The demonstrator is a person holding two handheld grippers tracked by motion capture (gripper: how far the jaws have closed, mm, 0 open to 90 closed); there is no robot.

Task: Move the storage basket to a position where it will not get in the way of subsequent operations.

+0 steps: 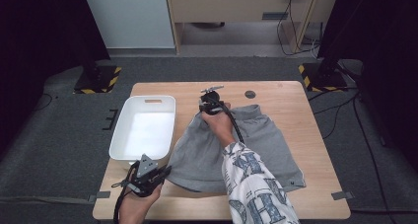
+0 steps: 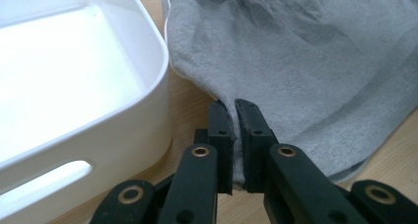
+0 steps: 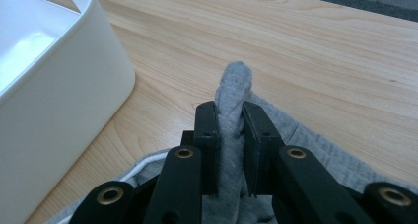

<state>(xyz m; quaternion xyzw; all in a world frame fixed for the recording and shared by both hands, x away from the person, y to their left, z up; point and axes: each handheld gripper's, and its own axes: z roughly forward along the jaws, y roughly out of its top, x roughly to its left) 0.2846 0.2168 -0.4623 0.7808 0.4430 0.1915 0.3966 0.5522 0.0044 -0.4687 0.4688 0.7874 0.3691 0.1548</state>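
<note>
Both grippers, left gripper (image 2: 235,135) and right gripper (image 3: 230,135), pinch the grey garment (image 1: 256,140) (edges clamped between them).

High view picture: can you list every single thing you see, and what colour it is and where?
grey shorts: one, grey, spread on the middle of the table, pinched at two edges
white bin: one, white, on the table's left part, beside the shorts
table: one, light wood, centre of the room
round spot: one, dark, on the table's far side
stand bases: two, black with yellow stripes, on the floor past the table's far corners
left gripper: one, black, near edge, shut on the shorts
right gripper: one, black, far edge, shut on the shorts
patterned sleeve: one, white and grey, on the right arm
</note>
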